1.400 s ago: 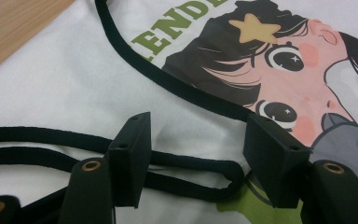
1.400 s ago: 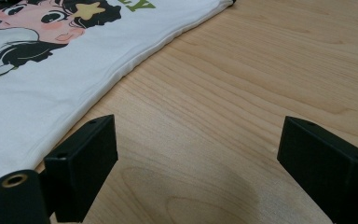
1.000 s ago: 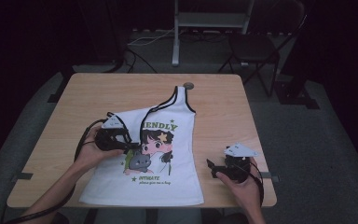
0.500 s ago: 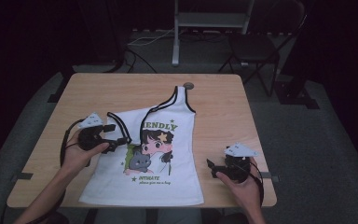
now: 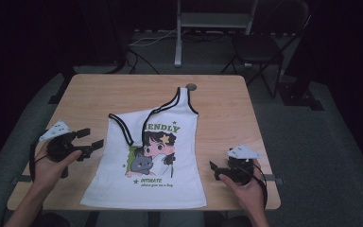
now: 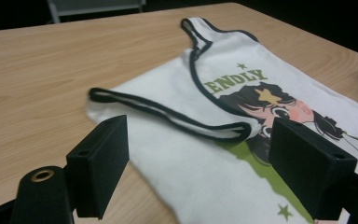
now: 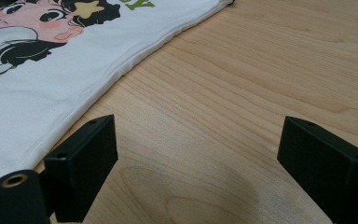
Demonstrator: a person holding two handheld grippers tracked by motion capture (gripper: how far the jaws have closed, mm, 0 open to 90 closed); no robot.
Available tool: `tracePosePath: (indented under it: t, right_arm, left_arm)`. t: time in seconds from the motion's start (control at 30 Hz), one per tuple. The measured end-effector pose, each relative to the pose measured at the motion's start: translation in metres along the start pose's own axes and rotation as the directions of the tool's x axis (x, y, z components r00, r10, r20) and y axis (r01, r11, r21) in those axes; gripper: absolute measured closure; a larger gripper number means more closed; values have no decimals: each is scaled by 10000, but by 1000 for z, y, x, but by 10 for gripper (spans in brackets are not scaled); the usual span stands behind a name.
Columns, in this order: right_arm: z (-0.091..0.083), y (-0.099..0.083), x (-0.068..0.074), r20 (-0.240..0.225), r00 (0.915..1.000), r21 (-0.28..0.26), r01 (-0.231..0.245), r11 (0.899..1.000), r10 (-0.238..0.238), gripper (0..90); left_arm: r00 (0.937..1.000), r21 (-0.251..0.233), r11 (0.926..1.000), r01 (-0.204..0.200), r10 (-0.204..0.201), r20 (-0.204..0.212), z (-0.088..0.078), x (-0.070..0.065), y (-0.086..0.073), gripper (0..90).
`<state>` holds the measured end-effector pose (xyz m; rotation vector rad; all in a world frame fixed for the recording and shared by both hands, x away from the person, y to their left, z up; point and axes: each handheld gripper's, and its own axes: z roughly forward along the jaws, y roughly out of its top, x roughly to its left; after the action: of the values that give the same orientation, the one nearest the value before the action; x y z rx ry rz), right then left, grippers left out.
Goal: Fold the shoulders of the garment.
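Dark floor rings the bench (image 5: 217,94). Its middle carries the top (image 5: 160,161), one strap folded across. Left claw (image 5: 92,142), jaws apart, flanks its left edge; right claw (image 5: 215,169), also apart, waits by the hem.

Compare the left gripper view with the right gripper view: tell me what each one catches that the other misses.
Left gripper view alone: the folded-over shoulder strap with its dark trim, the neckline, and the green lettering on the white tank top.

Right gripper view alone: the top's plain side hem running along a wide stretch of bare table.

Both share: the cartoon girl's face with a yellow star in her hair, the wooden tabletop, and a pair of black jaws standing wide open with nothing between them.
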<state>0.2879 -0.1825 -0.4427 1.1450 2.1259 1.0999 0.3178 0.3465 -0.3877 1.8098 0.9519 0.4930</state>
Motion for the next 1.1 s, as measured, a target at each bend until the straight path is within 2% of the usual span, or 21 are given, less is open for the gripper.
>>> tracePosePath:
  t: [0.3,0.33,0.4,0.47,0.57,0.7,0.77,0.9,0.97,1.0,1.1]
  right_arm:
    - [0,0,0,-2,10000,-25,-51,10000,51,112]
    - [0,0,0,-14,10000,-20,-61,10000,61,112]
    - [0,0,-1,-38,10000,-6,-55,10000,55,112]
    - [1,0,-2,-55,10000,-27,-9,10000,9,112]
    - [1,1,-3,-89,9998,-7,-159,9999,159,112]
    - [2,2,-7,-186,9994,-137,-310,9994,307,112]
    - [2,6,-9,-176,9993,-211,-339,9992,335,112]
    - [1,20,-15,-220,9990,-554,-399,9977,387,112]
    - [5,41,-23,-184,9993,-800,-341,9962,327,113]
    - [5,41,-23,-184,9993,-800,-341,9962,327,113]
    - [12,70,-32,-240,9992,-1022,-338,9942,315,113]
  left_arm:
    - [9983,-409,9987,314,-333,-477,-24,6,-15,201]
    - [9964,-461,9979,455,-486,-689,-29,6,-23,201]
    - [9933,-372,9982,461,-497,-1047,-33,6,-32,201]
    - [9910,-371,9976,590,-630,-1177,-35,6,-40,201]
    - [9886,-492,9948,888,-941,-1178,-37,9,-53,201]
    - [9888,-550,9941,930,-987,-1116,-37,12,-58,201]
    - [9919,-560,9953,794,-845,-953,-36,13,-63,201]
    - [9925,-449,9959,785,-823,-900,-32,11,-67,201]
    - [9929,-322,9968,738,-765,-916,-29,10,-68,201]
    - [9929,-322,9968,738,-765,-916,-29,10,-68,201]
    - [9928,-356,9964,772,-801,-886,-29,11,-68,201]
